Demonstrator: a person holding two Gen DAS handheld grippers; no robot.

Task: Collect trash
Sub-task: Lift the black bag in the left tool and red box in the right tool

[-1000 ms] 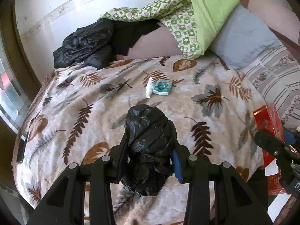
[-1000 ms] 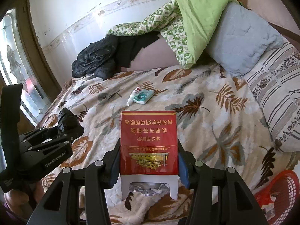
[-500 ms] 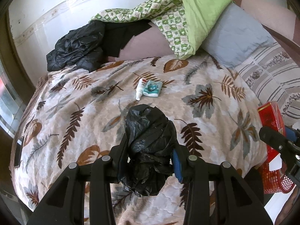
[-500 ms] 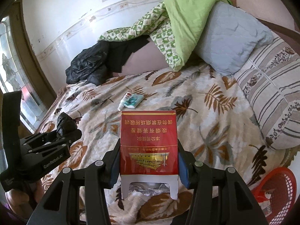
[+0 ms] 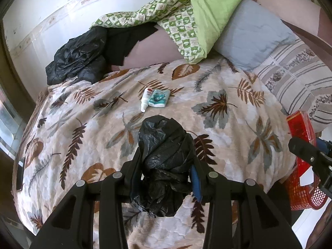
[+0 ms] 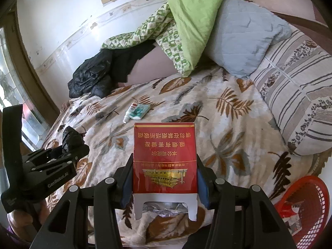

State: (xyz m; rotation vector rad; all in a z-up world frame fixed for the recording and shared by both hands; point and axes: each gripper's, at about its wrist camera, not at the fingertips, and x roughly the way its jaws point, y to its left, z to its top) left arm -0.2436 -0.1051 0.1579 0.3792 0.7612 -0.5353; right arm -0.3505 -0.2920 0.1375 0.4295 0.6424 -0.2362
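My left gripper is shut on a crumpled black plastic bag, held above the leaf-patterned bedspread. My right gripper is shut on a red cigarette pack with gold print, its torn open end toward the camera. In the right wrist view the left gripper shows at the left edge with the black bag in it. A red mesh basket stands low at the right, off the bed; it also shows as the basket in the left wrist view.
A small white bottle and a teal tissue packet lie mid-bed. A black jacket is heaped at the far left by the wall. A green quilt, grey pillow and striped pillow fill the bed's head.
Both grippers have drifted sideways toward the right, so the bed slides left in both views and more of the red basket appears. Both grips are unchanged.
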